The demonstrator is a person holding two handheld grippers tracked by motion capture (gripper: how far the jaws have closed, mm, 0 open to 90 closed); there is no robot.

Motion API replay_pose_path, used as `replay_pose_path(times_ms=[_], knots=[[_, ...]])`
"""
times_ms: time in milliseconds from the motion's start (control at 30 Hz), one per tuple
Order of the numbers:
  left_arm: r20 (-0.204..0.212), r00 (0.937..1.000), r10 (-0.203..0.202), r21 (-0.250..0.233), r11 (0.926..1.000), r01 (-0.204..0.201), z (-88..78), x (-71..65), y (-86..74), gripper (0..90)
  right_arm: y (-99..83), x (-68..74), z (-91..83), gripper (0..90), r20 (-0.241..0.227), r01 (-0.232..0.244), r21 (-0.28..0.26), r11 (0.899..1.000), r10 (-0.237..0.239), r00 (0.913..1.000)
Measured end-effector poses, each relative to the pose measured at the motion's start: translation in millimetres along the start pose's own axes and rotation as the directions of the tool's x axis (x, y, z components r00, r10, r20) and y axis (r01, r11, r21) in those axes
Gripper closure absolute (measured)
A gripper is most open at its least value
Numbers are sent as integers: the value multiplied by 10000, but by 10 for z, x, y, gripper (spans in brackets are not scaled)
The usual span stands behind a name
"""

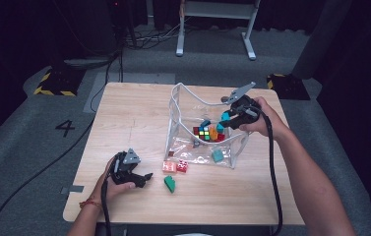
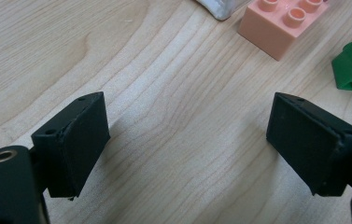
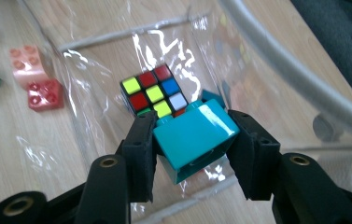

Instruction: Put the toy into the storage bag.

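Above the clear bag, the right gripper is clamping a teal block over the puzzle cube. Well short of the bag, the left gripper is resting wide open, gripping nothing.

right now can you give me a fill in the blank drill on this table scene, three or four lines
1. The right gripper is shut on a ____ block.
2. That block hangs above the clear bag, where a colourful ____ cube lies.
3. The left gripper rests on the table with its jaws ____ and nothing between them.
4. On the table beside the pink block sits a ____ block.

Missing words: teal; puzzle; open; red
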State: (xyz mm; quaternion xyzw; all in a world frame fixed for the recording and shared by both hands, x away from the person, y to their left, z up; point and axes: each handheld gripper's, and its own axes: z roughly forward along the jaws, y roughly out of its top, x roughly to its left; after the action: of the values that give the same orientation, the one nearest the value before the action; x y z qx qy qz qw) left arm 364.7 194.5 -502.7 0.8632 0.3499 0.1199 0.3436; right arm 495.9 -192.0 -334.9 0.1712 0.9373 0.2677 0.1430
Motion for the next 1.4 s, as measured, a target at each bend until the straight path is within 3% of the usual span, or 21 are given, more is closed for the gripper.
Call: replay_pose_path(times_ms=[267,567,833,1100,1167,1300,1400], knots=[[-12,10000,2,3,10000,-2,0,0,0,132,-172,-109,1,550,92,-683,1059,9920,677,9977],[-32,10000,21,22,10000,-21,-2,2,0,132,-243,-124,-77,515,318,-1036,889,9906,1011,9944],[-8,10000,23,14,10000,-23,-1,1,0,132,-303,-57,-195,494,536,-1069,-134,9942,1074,9928],[-4,10000,1,1,10000,-1,0,0,0,132,-353,-52,-258,447,622,-1585,-864,9836,1641,9845],[-2,10000,-1,-3,10000,1,0,0,0,132,-356,-44,-290,419,720,-1408,-1151,9833,1496,9861],[-8,10000,-7,-2,10000,7,0,0,0,132,-365,-13,-419,364,852,-1400,-2068,9683,1604,9834],[-4,10000,3,-1,10000,-3,0,0,0,132,-388,23,-537,316,1075,-1554,-2748,9488,1910,9757]])
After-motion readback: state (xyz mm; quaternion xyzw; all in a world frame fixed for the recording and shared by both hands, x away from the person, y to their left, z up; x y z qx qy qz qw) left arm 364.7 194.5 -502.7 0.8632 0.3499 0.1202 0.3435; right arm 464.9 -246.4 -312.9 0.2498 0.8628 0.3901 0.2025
